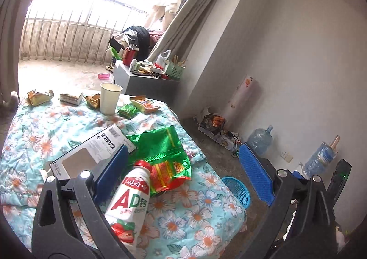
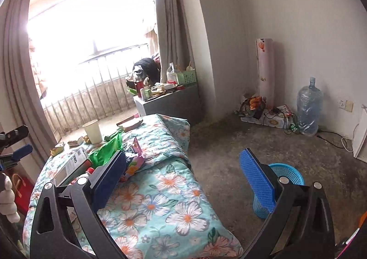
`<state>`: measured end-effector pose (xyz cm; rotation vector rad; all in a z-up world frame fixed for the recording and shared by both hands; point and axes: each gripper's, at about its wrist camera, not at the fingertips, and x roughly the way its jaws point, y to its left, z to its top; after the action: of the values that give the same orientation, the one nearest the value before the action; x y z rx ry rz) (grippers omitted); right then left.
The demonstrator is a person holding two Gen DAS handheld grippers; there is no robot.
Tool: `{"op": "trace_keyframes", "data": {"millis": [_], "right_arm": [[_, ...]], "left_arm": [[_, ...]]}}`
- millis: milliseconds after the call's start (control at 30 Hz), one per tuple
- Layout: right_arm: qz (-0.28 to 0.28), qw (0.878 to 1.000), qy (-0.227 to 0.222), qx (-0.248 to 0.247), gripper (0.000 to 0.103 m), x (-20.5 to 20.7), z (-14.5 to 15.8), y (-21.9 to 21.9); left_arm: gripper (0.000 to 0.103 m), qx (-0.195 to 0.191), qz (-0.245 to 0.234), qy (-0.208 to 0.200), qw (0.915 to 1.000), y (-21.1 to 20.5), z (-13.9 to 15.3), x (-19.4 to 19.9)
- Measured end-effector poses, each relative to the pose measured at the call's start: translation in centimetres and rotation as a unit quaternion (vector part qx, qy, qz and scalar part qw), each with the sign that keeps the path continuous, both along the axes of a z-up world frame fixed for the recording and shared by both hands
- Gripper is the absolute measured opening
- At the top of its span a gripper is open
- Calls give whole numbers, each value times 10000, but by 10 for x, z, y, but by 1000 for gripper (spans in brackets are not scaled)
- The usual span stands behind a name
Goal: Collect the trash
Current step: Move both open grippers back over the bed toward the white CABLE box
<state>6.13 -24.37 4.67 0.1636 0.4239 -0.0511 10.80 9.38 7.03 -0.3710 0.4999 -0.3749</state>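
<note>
Well, both tongs stand wide apart with nothing between their blue pads: the left tongs point(image 1: 183, 176) hang over the litter on the flowered quilt point(image 1: 183, 220), the right tongs point(image 2: 183, 181) over the quilt's edge and the bare floor point(image 2: 229, 144). On the quilt I count one white drink bottle point(image 1: 128, 204) with a red cap lying on its side, one large green foil bag point(image 1: 165, 146) just beyond it, one flat cable box point(image 1: 91, 151) touching the bag's left edge, and one paper cup point(image 1: 109, 97) standing upright farther back. Around the cup lie five small crumpled wrappers, three to its left and two to its right. One blue mesh basket point(image 2: 286, 181) sits on the floor just beside the quilt. Two big water jugs stand by the far wall in the left view.
</note>
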Motion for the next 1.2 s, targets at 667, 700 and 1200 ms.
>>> {"op": "trace_keyframes", "data": {"millis": [667,700,1200], "right_arm": [[1255,9709,1108,1711,97,36,-28,34],[1307,9688,1196,1732,97,40,-32,37],[1414,9250,2433,2554,89,121,-78,41]], "left_arm": [[93,209,908,284,9952,102,-23,-15],[93,251,907,291,9951,103,-23,-14],[93,539,869,723,9921,105,-46,20]]}}
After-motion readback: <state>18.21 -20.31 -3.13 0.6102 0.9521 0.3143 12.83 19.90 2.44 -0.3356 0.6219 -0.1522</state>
